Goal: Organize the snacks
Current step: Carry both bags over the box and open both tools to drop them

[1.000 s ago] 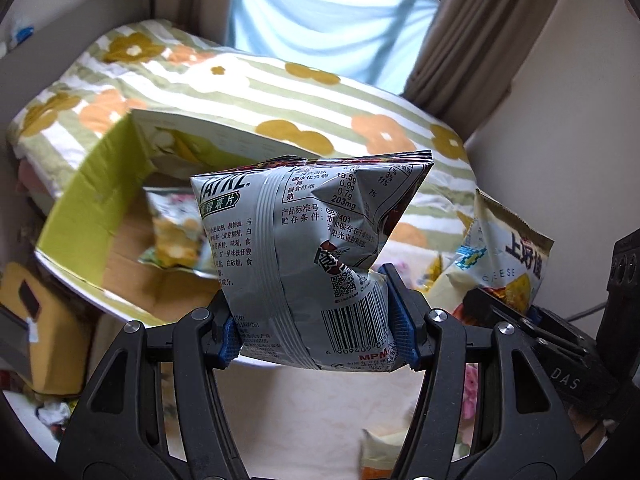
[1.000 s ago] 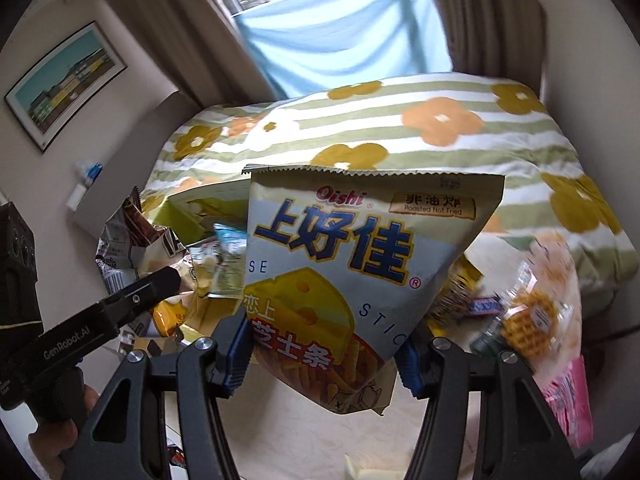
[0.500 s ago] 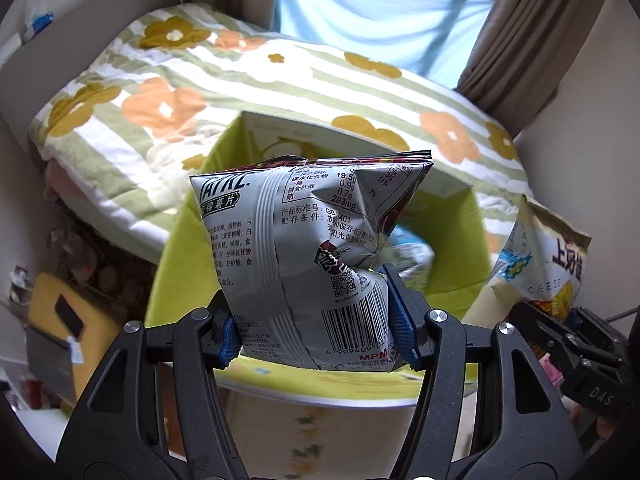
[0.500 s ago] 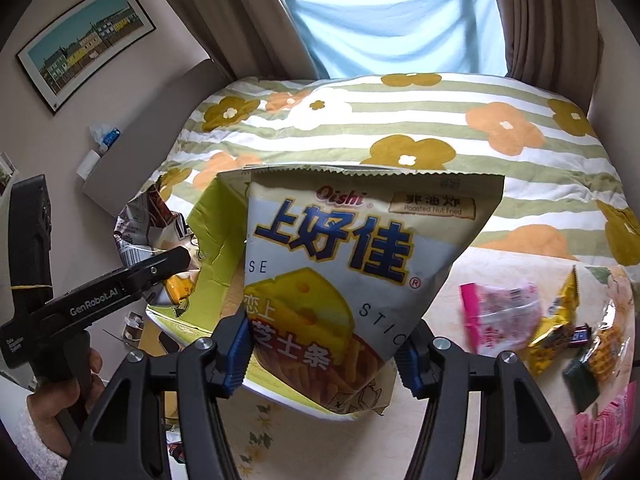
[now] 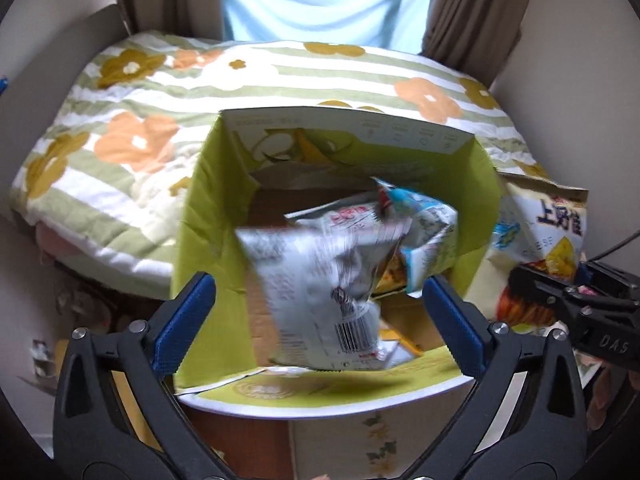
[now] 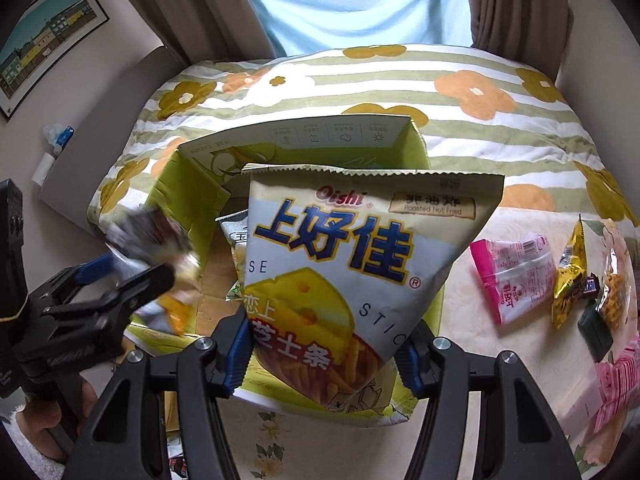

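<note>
Silver foil is what you see first: the silver snack bag (image 5: 320, 292) is blurred and loose between the blue pads (image 5: 186, 320) of your left gripper (image 5: 318, 316), over the open green carton (image 5: 212, 208). The jaws of that gripper are opening, both pads stand clear of the foil on either side, and nothing is gripped. Below the bag, on the brown cardboard floor of the carton, lies a blue-and-white packet (image 5: 424, 224) with other wrappers around it; how many you cannot tell through the blur.

Your right gripper (image 6: 324, 348) is clamped on the lower corners of the Oishi cheese-stick bag (image 6: 360, 272), which stands upright with its serrated top edge level. The bag hangs in front of the near right part of the carton, above its front rim. In the left wrist view the same bag shows just beyond the right wall of the carton.

On the table (image 6: 472, 344) to the right of the carton lie a pink packet (image 6: 516, 276), a gold wrapper (image 6: 570, 276), a small dark bar (image 6: 588, 286) touching the gold one, and a dark green box (image 6: 596, 330), with more pink wrapping at the far right edge. Behind the carton sits a bed (image 5: 132, 120) under a striped cover with orange and yellow flowers. Your hand (image 6: 36, 432) shows at the lower left of the right wrist view, beneath the left gripper.
</note>
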Motion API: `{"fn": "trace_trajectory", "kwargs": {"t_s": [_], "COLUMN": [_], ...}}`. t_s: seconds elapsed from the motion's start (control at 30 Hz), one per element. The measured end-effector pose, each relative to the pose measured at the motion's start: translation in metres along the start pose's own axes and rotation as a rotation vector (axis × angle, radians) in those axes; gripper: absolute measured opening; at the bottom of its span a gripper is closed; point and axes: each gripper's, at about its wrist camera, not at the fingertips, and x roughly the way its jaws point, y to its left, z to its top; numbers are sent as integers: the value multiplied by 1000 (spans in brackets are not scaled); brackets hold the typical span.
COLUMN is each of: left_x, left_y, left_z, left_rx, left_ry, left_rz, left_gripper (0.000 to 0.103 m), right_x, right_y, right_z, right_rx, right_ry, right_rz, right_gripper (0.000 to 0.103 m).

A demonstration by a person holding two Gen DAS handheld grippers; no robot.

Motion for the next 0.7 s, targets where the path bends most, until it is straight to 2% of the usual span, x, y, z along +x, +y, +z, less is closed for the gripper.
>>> {"fn": "trace_trajectory", "kwargs": {"t_s": [0.23, 0.5, 0.57, 0.63, 0.7], "left_x": [2, -11, -16, -19, -22], "left_y": [20, 14, 12, 10, 10], "left_z": [-20, -27, -26, -26, -27], "left_rx": [-77, -50, -48, -47, -50], "left_ry": [50, 26, 18, 13, 10], "left_rz": [17, 56, 62, 65, 66], "left_gripper": [103, 103, 103, 103, 103], "right_x": [3, 11, 13, 14, 12], "right_y": [0, 14, 17, 19, 20], "right_z": [-6, -2, -2, -4, -8], "right_rx": [-15, -67, -78, -86, -91], "right_ry": [14, 24, 18, -15, -47], "right_rz": [3, 49, 42, 22, 41], "right_gripper": [56, 56, 63, 91, 98]}}
